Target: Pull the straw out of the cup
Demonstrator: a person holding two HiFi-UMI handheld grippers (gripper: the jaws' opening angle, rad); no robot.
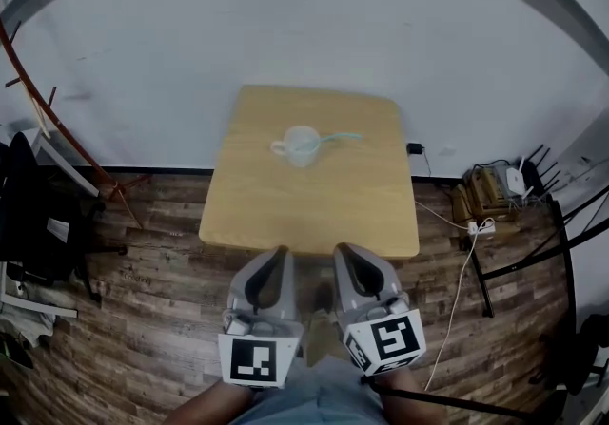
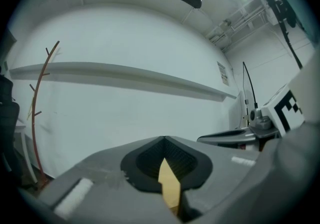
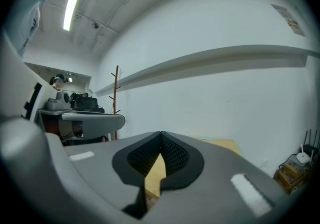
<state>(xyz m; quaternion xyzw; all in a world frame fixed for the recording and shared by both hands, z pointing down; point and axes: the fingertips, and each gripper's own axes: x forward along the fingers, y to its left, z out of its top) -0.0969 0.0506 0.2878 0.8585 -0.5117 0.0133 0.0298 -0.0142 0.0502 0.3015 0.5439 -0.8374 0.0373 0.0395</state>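
A white cup (image 1: 299, 144) with a handle on its left stands on the far half of a small wooden table (image 1: 314, 204). A light blue straw (image 1: 341, 137) leans out of it to the right. My left gripper (image 1: 277, 252) and right gripper (image 1: 343, 250) hang side by side near the table's front edge, well short of the cup. Both have their jaws shut with nothing between them. In the left gripper view (image 2: 164, 139) and the right gripper view (image 3: 161, 134) the jaw tips meet, and only a sliver of the tabletop (image 3: 156, 174) shows through the gap behind them.
The table stands against a white wall on a wooden floor (image 1: 152, 271). A red coat stand (image 1: 38, 100) and dark clothes are at the left. Cables, a power strip (image 1: 479, 228) and boxes lie at the right, beside a black metal frame (image 1: 561, 233).
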